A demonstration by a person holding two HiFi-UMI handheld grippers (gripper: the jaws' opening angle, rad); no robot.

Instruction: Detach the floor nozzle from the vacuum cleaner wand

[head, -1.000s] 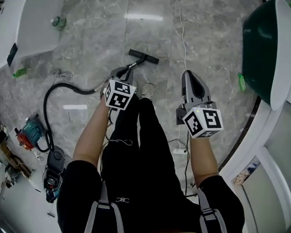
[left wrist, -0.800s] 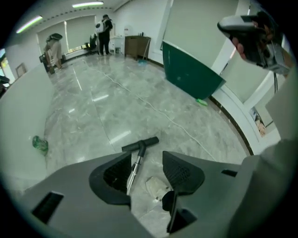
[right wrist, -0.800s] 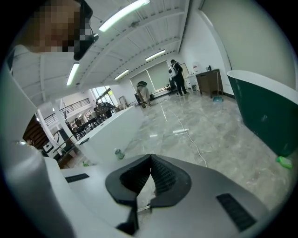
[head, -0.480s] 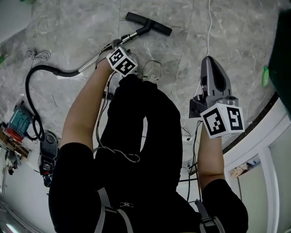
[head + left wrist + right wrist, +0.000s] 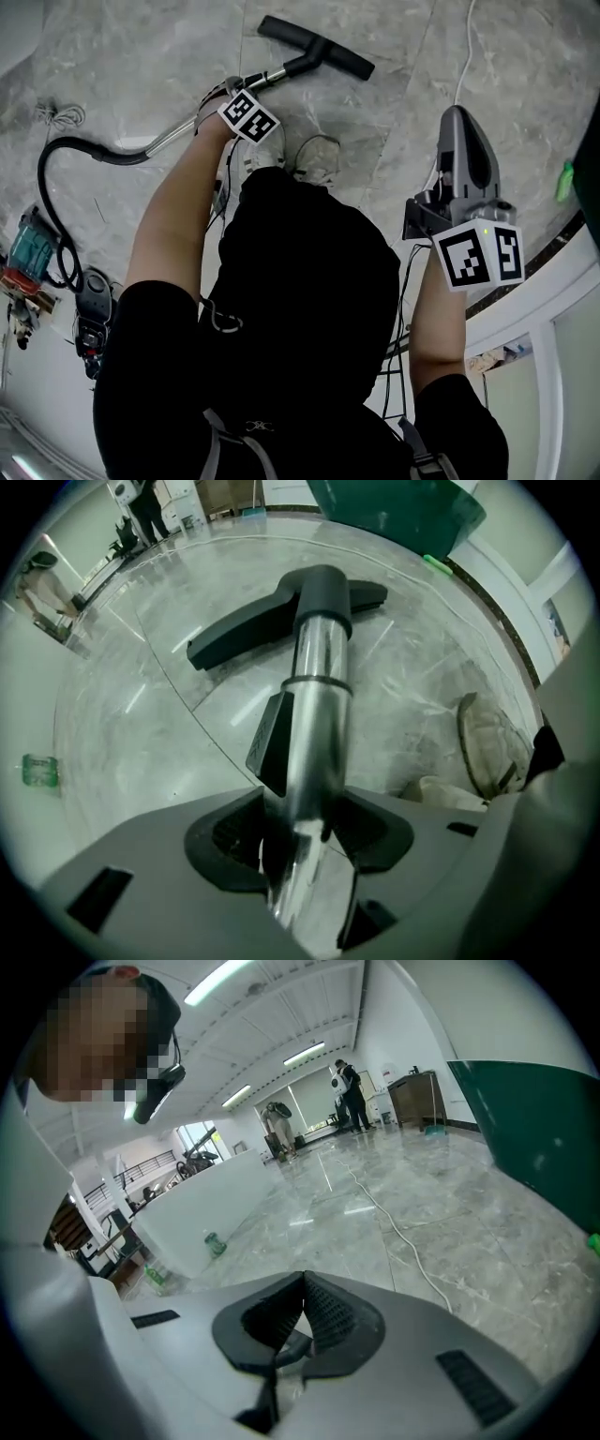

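Your left gripper [image 5: 302, 761] pointed down at the floor [image 5: 141, 56] with its jaws spread to either side of the wand [image 5: 317, 658]. The chrome tube ran up between the pads and lay close against them, but I'd judge it was straddled rather than squeezed. Your right gripper [image 5: 302, 1309] was clenched on nothing, its pads meeting. It was held up off to your right and aimed out across the room.

The floor nozzle [image 5: 246, 635] lay flat on the marble just beyond the left jaws. Its dark neck was still sleeved over the end of the wand, so nothing had come apart yet. You looked to be at the bracing step, getting a hold on the tube. The next move likely called for clamping the left jaws firmly on the wand. After that, the right gripper would need to come down, open, take the nozzle's neck and work it off along the tube's line.

Only the left gripper view showed the tube between the pads and the collar where neck met tube. Only the head view showed the hose [image 5: 56, 159] curving away to what looked like the vacuum's body [image 5: 91, 309], your shoes [image 5: 319, 155] beside the wand, and how far the right gripper sat from the work. The right gripper view showed none of the vacuum, only open floor, a white cable [image 5: 403, 1237] and a green bottle [image 5: 215, 1243].
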